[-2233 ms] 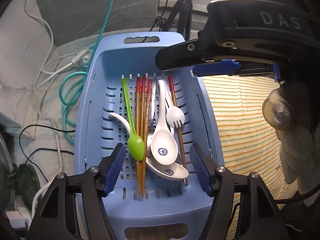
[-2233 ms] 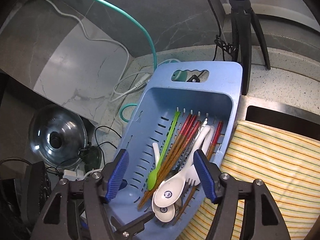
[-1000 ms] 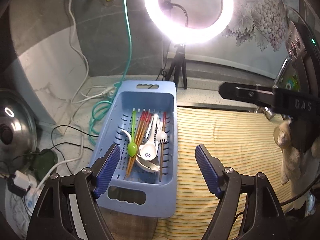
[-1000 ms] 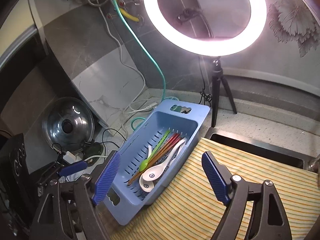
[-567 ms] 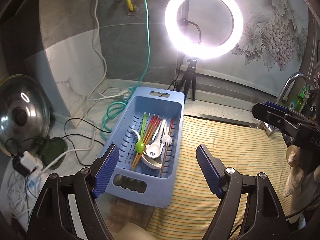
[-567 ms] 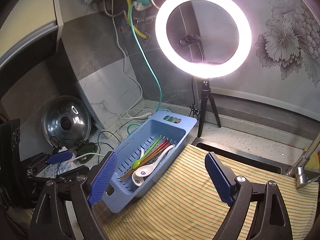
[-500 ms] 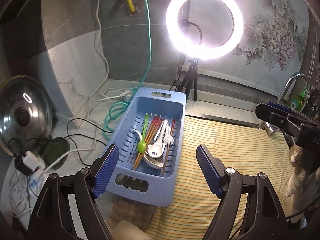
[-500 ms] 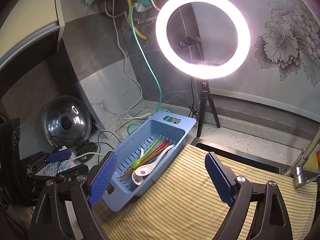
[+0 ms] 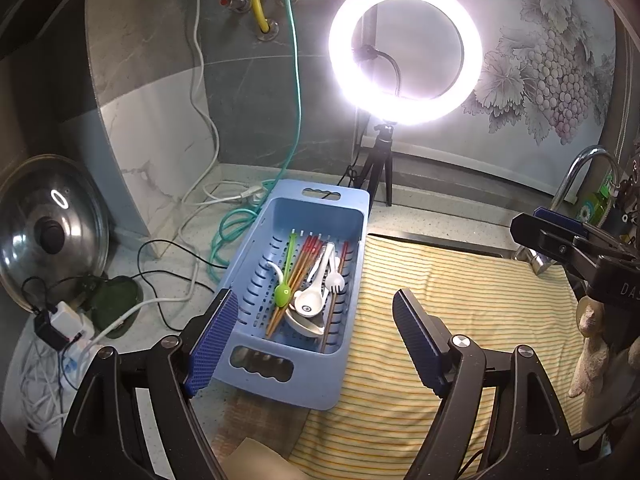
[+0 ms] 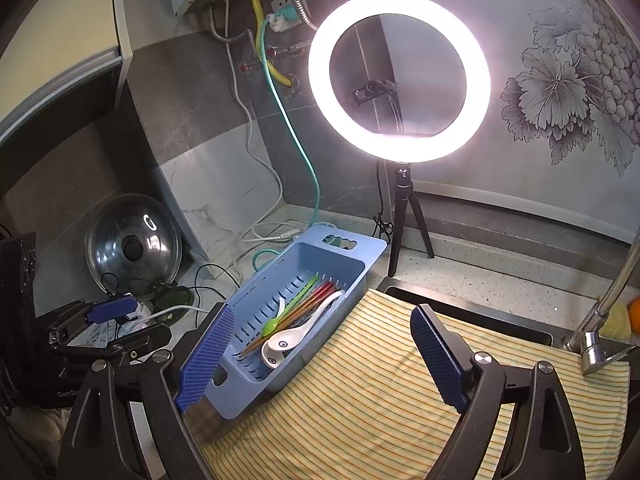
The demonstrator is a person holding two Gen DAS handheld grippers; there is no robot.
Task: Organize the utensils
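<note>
Down in the blue slotted basket, on the speckled counter: the utensils, heaped lengthwise. Green spoon toward the left side, bowl at the near end. Red-tipped chopsticks just beside it, red ends toward the far wall. White ceramic spoons stacked across the near ends of the chopsticks, with a white plastic fork on their right. A further chopstick alone along the right wall.

Touching the basket's right side, a yellow striped cloth spread over the sink, bare but for its stripes.

Above and back from all this, left gripper: claw spread wide, blue pads clear of everything, nothing between them but a downward view of the basket. Right gripper: claw likewise apart, just been opening, gripping nothing, angled over the basket's near corner and the edge of the cloth.

Behind the basket, a lit ring light on a small black tripod, close to the far handle. Beside it, a teal hose down the grey wall, coiled on the counter to the left of the basket. Farther left, a steel pot lid propped upright against the wall, tangled cables and a plug strip below it. At far right, a curved tap past the cloth.
</note>
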